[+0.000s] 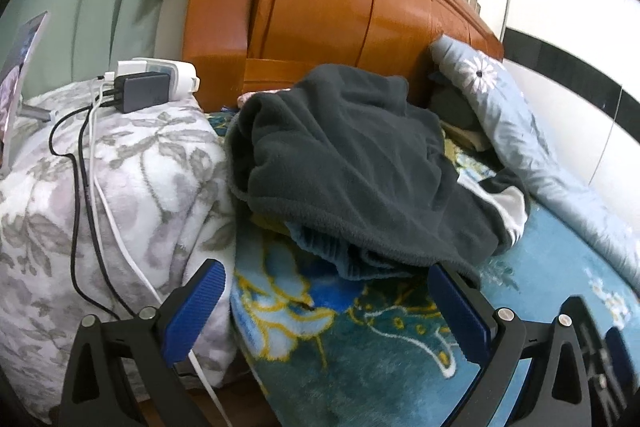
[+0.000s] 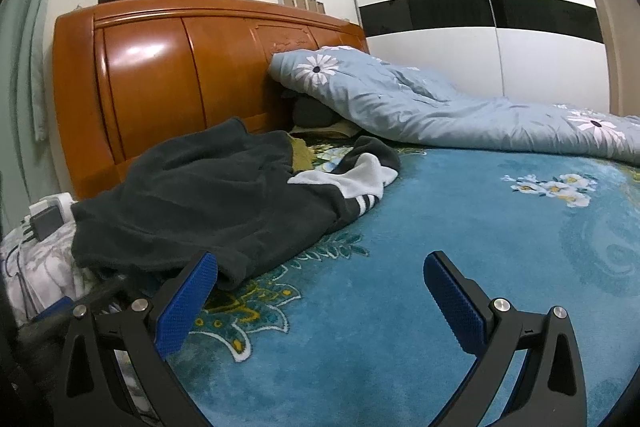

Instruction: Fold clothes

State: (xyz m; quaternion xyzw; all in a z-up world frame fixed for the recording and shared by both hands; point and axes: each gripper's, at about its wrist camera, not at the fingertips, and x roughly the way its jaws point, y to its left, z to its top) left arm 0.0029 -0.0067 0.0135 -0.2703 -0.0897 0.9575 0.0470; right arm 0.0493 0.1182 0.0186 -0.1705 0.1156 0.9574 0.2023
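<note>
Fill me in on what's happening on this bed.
A person holds two blue-padded grippers over a blue floral bedspread. Both the left gripper and the right gripper have their jaws open and hold nothing. A rumpled dark grey fleece garment lies heaped near the wooden headboard, not yet folded, with a black and white striped garment beside it.
</note>
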